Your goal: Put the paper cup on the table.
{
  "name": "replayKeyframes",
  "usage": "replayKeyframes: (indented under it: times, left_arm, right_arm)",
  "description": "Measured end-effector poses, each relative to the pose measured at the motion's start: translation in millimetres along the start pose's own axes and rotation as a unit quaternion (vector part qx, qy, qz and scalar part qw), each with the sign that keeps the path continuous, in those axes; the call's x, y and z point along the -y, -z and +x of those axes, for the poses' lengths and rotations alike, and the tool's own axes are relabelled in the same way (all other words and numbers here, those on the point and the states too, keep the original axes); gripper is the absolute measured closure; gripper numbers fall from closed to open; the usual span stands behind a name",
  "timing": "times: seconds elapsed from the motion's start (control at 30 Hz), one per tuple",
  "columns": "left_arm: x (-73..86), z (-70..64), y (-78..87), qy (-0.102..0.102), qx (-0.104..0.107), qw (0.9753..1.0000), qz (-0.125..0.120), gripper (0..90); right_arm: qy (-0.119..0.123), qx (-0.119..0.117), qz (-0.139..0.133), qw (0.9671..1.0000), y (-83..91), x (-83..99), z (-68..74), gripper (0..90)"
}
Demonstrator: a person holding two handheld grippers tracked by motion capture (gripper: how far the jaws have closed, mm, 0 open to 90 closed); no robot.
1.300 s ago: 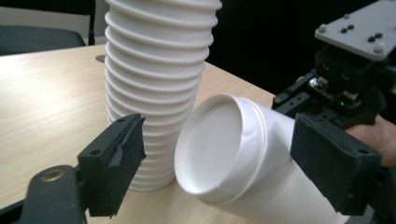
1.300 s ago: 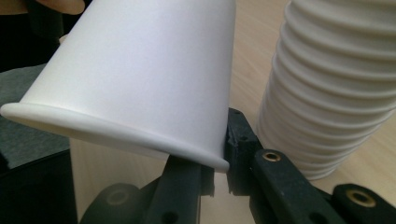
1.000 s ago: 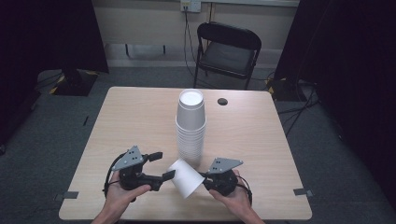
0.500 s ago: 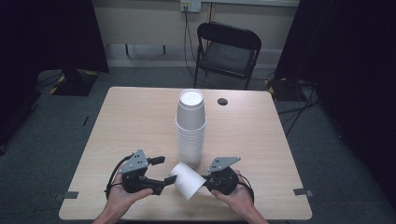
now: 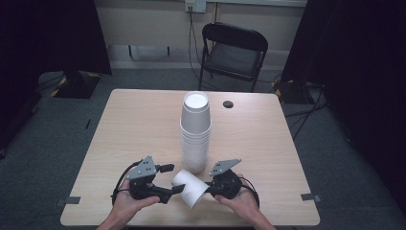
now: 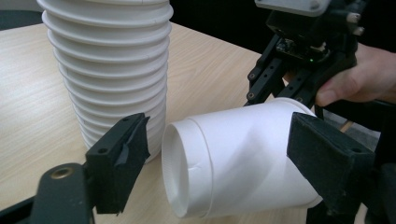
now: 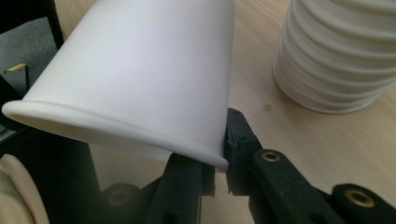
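The right gripper [image 5: 208,187] pinches the rim of a white paper cup [image 5: 189,188] and holds it on its side, low over the bench [image 5: 134,124]. The cup's bottom end sits between the left gripper's [image 5: 173,178] wide-open fingers [image 6: 119,163]. A tall stack of cups [image 5: 195,132] stands just behind.

No text, label, brand, number or sign can be read on anything here, neither on the white paper cups nor on the light wooden table.
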State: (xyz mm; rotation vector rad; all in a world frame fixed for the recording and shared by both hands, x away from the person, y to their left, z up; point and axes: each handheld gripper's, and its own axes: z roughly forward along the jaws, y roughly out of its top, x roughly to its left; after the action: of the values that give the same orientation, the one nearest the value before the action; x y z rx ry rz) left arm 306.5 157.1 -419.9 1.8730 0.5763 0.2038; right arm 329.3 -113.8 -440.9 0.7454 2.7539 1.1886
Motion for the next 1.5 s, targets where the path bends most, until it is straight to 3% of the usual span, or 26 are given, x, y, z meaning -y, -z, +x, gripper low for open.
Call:
replayKeyframes:
  times: [0.1,0.33,0.43,0.77,1.2,1.43,1.5]
  left_arm:
    - [0.4,-2.8,-1.7,-0.011,0.013,0.9999,0.001,24.7]
    - [0.8,-11.5,-11.7,-0.038,0.045,0.998,0.021,21.5]
    - [2.4,-12.2,-14.6,-0.034,0.051,0.9979,0.022,19.1]
    - [3.2,-11.5,-12.3,-0.063,0.069,0.9955,0.021,15.9]
    - [7.3,-11.7,-15.9,-0.082,0.068,0.9936,0.036,14.9]
    - [14.1,-13.8,-21.5,-0.11,0.078,0.989,0.061,13.1]
    - [14.1,-14.8,-22.7,-0.111,0.074,0.9895,0.056,11.9]
  right_arm:
    - [0.007,-0.002,0.006,1.0,-1.0,-1.9,3.1,84.7]
    - [0.006,-0.013,0.024,0.9996,-5.0,-1.0,3.1,84.7]
    - [0.009,-0.014,0.026,0.9995,-4.1,-0.8,3.9,84.7]
    - [0.012,-0.015,0.02,0.9996,0.1,-1.3,4.5,84.9]
    - [-0.002,-0.026,-0.005,0.9996,10.9,-3.8,-0.7,85.7]
    - [-0.013,-0.025,-0.022,0.9993,21.3,-7.9,-5.3,87.3]
    - [-0.017,-0.026,-0.025,0.9992,23.3,-9.6,-6.1,87.4]
